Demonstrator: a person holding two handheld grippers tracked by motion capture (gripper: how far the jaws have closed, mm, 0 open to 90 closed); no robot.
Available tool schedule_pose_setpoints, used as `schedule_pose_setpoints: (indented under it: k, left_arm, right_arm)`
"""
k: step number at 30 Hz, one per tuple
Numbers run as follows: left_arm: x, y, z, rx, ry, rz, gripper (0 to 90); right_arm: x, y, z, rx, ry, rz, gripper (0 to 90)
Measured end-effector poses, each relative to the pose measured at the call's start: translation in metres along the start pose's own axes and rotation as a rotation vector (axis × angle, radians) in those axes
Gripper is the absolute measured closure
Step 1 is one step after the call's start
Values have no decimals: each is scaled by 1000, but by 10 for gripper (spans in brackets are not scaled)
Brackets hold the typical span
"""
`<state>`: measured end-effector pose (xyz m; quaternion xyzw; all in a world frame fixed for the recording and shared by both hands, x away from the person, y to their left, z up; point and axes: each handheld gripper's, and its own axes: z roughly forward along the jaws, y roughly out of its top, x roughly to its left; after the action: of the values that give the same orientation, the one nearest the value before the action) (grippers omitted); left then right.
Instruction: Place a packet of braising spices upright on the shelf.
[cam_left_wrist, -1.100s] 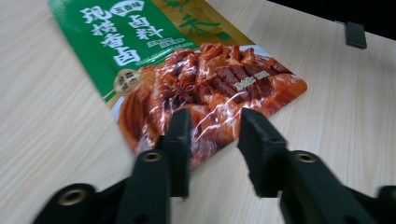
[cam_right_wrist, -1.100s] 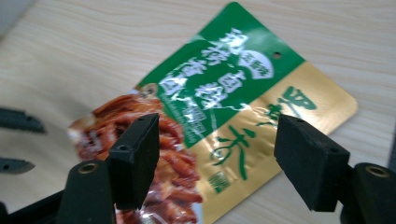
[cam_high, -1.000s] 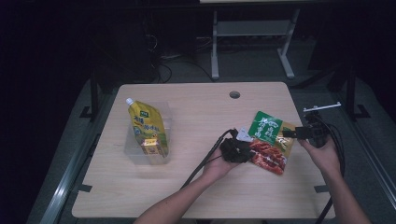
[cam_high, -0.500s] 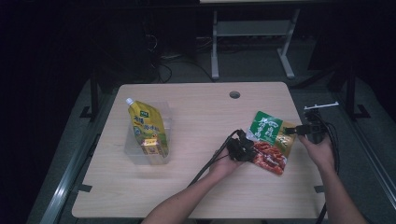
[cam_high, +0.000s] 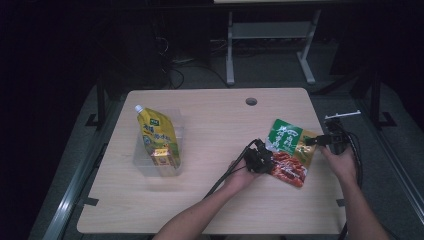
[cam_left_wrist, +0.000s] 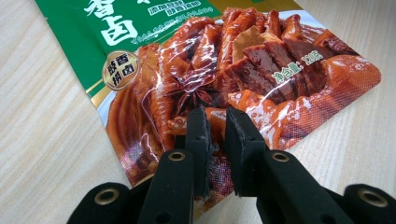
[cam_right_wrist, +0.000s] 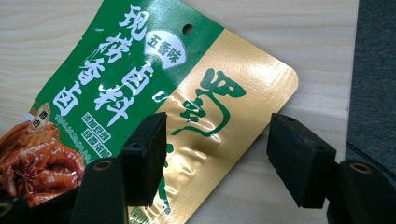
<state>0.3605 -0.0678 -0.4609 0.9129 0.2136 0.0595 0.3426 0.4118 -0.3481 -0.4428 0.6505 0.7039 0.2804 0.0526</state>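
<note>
A green, gold and red food packet (cam_high: 288, 150) lies flat on the right part of the wooden table (cam_high: 215, 130). My left gripper (cam_high: 260, 159) is at its lower left edge. In the left gripper view the jaws (cam_left_wrist: 217, 114) stand almost together over the packet's red picture (cam_left_wrist: 243, 56), pinching its surface with a thin slit left. My right gripper (cam_high: 316, 141) is at the packet's right corner. In the right gripper view it (cam_right_wrist: 217, 128) stands wide open, one jaw over the gold corner (cam_right_wrist: 224, 107) and the other over bare wood.
A yellow spouted pouch (cam_high: 154, 131) leans in a clear plastic bin (cam_high: 145, 167) on the left, with a small yellow box (cam_high: 163, 157) beside it. A cable hole (cam_high: 251, 101) sits near the far edge. The table's right edge (cam_right_wrist: 351, 93) is close to my right gripper.
My left gripper has crept a little right onto the packet's edge. The right gripper has shifted slightly toward the gold corner. The packet has barely moved.
</note>
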Motion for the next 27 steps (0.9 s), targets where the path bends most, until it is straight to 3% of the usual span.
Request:
schedule_pose_setpoints:
  k: [15, 27]
  left_arm:
    - [0, 0, 1, 5, -1, 2, 796]
    - [-1, 0, 1, 3, 2, 4, 796]
  right_arm:
    - [-11, -2, 4, 18, 21, 60, 393]
    - [-9, -2, 8, 33, 38, 58, 440]
